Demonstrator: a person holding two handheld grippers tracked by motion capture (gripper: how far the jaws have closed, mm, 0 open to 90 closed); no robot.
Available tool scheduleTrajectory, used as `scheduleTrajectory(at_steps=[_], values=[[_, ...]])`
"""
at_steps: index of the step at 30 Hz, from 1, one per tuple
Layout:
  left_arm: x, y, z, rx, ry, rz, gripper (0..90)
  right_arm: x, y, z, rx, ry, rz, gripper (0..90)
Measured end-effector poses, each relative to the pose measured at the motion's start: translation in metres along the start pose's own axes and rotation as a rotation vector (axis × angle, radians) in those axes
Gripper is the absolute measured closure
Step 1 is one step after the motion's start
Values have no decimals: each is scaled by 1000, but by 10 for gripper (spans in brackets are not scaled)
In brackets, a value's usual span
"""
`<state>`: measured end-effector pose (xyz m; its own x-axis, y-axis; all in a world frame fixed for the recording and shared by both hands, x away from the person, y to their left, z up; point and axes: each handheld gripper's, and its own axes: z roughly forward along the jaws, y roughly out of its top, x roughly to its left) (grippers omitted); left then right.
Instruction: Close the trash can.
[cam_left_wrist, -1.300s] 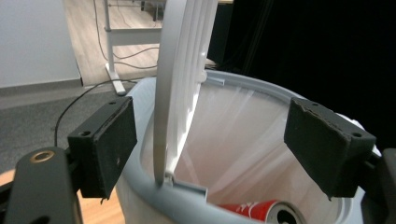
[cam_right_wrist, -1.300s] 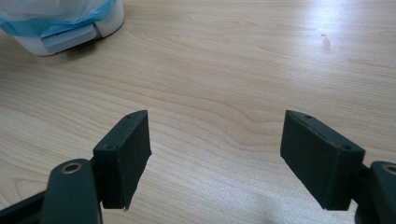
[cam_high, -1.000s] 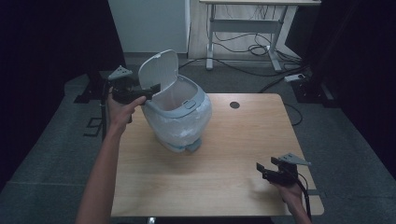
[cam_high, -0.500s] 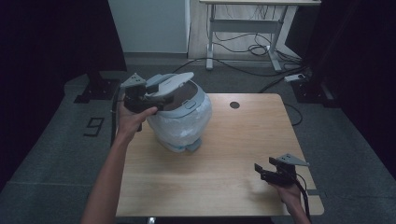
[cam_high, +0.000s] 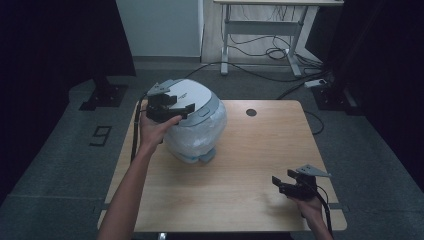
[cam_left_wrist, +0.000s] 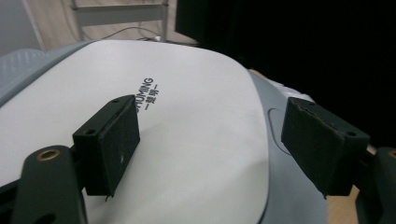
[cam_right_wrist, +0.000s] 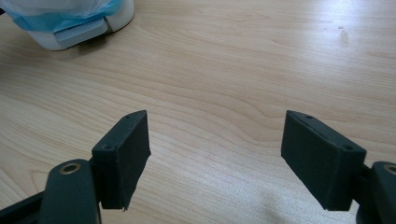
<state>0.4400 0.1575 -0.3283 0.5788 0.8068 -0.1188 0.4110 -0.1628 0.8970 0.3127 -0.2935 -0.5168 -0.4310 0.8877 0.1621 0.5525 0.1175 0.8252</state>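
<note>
A rounded cooker (cam_high: 200, 131) with a grey-blue body wrapped in clear plastic stands at the back left of the wooden table (cam_high: 250, 200). Its white lid (cam_high: 192, 95) lies down flat on the body. My left gripper (cam_high: 186, 110) is at the lid's left edge, open, its jaws spread just over the white lid (cam_left_wrist: 196, 93) with printed lettering; nothing sits between the left gripper (cam_left_wrist: 210, 135) jaws. My right gripper (cam_high: 278, 185) rests low at the table's near right, open and empty. The right gripper (cam_right_wrist: 215, 149) points across bare wood toward the cooker's base (cam_right_wrist: 79, 28).
A dark round hole (cam_high: 251, 112) is set in the tabletop behind the cooker's right. Beyond the table stand a white desk frame (cam_high: 260, 30), floor cables and a power strip (cam_high: 317, 83). A floor mark (cam_high: 101, 135) lies left of the table.
The cooker's lid, upright a second ago, has swung down flat onto the body, with my left gripper following it to the right and down. The right gripper has stayed put.
</note>
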Motion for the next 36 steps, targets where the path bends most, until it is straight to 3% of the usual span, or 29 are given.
scheduleTrajectory(at_steps=[4, 6, 17, 36], values=[[-9, 4, 7, 33, 95, 57, 207, 1, 0, 1, 5, 2, -4, 235], [-13, 4, 11, 34, 121, 63, 198, 2, 0, 1, 6, 3, -6, 235], [-15, 15, 21, 80, 172, 30, 237, 2, -1, 1, 9, 4, -10, 235], [-21, 11, 21, 47, 224, 9, 269, 2, -2, 3, 18, 3, -10, 235]])
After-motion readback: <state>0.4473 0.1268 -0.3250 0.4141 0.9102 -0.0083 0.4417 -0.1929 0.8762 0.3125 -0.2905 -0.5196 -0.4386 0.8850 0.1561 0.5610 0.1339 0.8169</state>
